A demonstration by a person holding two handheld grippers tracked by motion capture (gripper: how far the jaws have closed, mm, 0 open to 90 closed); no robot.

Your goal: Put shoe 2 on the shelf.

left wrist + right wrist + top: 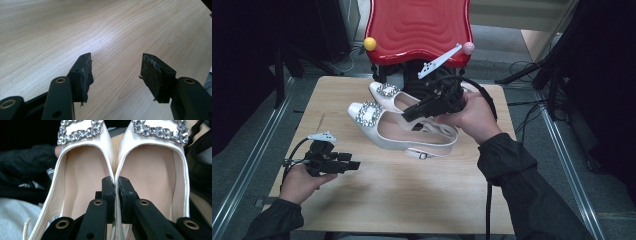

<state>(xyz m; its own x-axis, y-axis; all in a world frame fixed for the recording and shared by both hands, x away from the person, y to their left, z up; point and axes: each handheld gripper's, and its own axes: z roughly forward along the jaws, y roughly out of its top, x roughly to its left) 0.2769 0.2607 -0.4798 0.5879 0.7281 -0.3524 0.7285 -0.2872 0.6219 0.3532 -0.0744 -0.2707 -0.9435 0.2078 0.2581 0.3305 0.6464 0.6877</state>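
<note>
Two white satin shoes with rhinestone buckles hang side by side above the wooden table [412, 200]. The nearer shoe [412, 137] and the farther shoe [387, 95] are held together. My right gripper [409, 115] is shut on their two inner side walls, pinched between its pads. In the right gripper view the gripper [116, 182] clamps the rim where the left shoe [82, 170] meets the right shoe [150, 170]. My left gripper [354, 165] rests low at the table's front left, open with nothing between its fingers. The left gripper [116, 72] has bare wood under it.
A red wavy-topped chair [417, 25] stands behind the table's far edge, with a yellow ball [370, 44] and a pink ball [468, 48] at its corners. Dark stands and cables flank both sides. Metal rails run along the floor.
</note>
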